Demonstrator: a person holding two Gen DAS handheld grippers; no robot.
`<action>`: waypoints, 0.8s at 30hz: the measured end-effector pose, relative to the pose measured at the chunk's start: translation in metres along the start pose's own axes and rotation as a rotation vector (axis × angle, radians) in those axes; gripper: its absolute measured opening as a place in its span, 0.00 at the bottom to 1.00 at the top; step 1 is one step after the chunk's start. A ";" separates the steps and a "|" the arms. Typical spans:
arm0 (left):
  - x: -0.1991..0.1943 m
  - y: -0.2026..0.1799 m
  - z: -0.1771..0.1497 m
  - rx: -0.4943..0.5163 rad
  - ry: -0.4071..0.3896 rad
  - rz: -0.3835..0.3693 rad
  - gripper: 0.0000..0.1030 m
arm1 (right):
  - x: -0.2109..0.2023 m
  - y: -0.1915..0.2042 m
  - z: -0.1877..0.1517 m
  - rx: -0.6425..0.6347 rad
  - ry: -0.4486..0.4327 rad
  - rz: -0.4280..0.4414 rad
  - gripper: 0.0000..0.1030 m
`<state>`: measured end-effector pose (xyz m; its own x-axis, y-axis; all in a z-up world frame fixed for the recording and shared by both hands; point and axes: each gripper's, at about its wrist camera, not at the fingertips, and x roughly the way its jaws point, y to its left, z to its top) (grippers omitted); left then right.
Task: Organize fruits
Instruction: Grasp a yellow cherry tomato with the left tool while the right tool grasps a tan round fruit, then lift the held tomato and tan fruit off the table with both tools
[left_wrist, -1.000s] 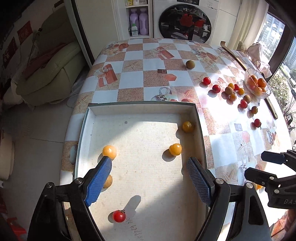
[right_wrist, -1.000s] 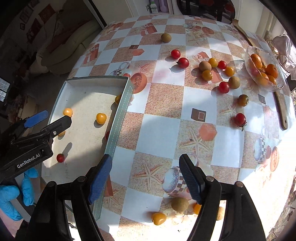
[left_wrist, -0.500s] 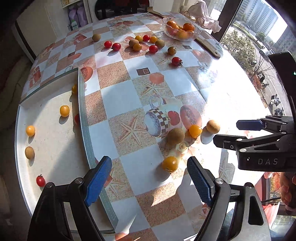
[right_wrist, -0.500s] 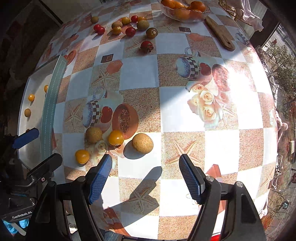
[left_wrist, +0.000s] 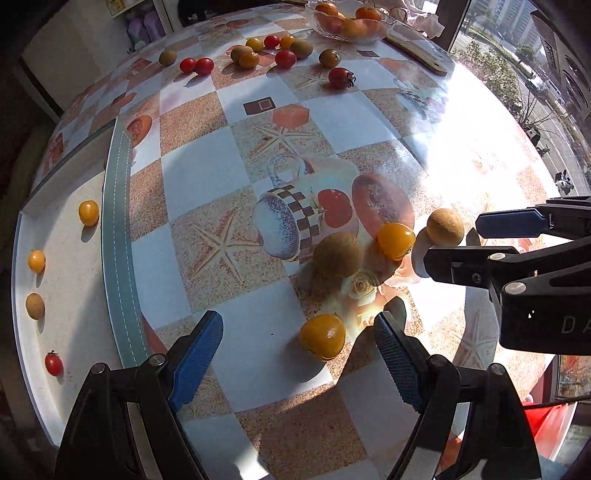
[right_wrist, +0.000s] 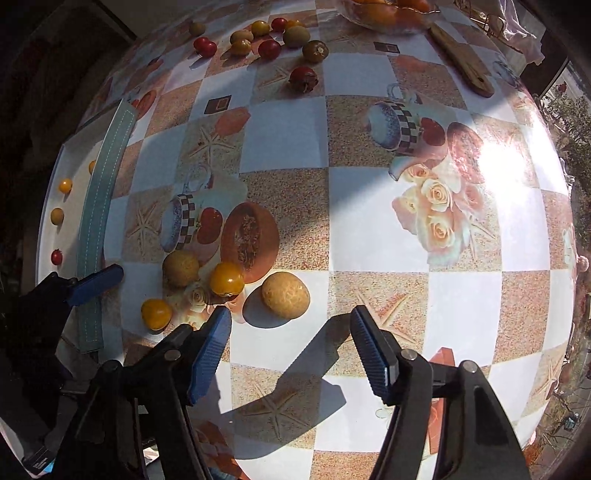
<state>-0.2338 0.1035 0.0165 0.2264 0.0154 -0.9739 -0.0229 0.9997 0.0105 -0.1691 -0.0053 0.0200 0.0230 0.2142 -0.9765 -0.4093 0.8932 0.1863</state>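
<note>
My left gripper (left_wrist: 297, 332) is open, its jaws either side of a yellow tomato (left_wrist: 322, 336) on the table. Beyond it lie a brown fruit (left_wrist: 337, 254), an orange-yellow tomato (left_wrist: 396, 240) and a tan round fruit (left_wrist: 444, 226). My right gripper (right_wrist: 290, 330) is open just short of the tan round fruit (right_wrist: 285, 295); it also shows in the left wrist view (left_wrist: 476, 240). The white tray (left_wrist: 74, 295) at left holds several small fruits, among them a red cherry tomato (left_wrist: 54, 363).
A cluster of red, yellow and brown fruits (left_wrist: 258, 55) lies at the far side of the table. A glass bowl of oranges (left_wrist: 349, 24) and a wooden board (left_wrist: 417, 51) stand behind it. The table edge curves close on the right.
Both grippers have swung from over the tray to the near group of fruits and come closer to them. Both stay open.
</note>
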 end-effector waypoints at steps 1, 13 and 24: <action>0.001 0.000 0.000 -0.008 0.001 0.000 0.82 | 0.001 0.000 0.000 -0.001 0.002 0.002 0.66; 0.000 -0.008 0.002 -0.050 -0.016 0.031 0.76 | 0.007 0.010 0.008 -0.040 -0.001 -0.048 0.43; -0.008 -0.008 0.003 -0.072 -0.004 -0.094 0.19 | 0.006 0.001 0.006 0.027 -0.008 -0.008 0.29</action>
<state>-0.2331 0.0957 0.0251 0.2350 -0.0776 -0.9689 -0.0711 0.9928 -0.0968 -0.1637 -0.0005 0.0145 0.0338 0.2106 -0.9770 -0.3842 0.9052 0.1818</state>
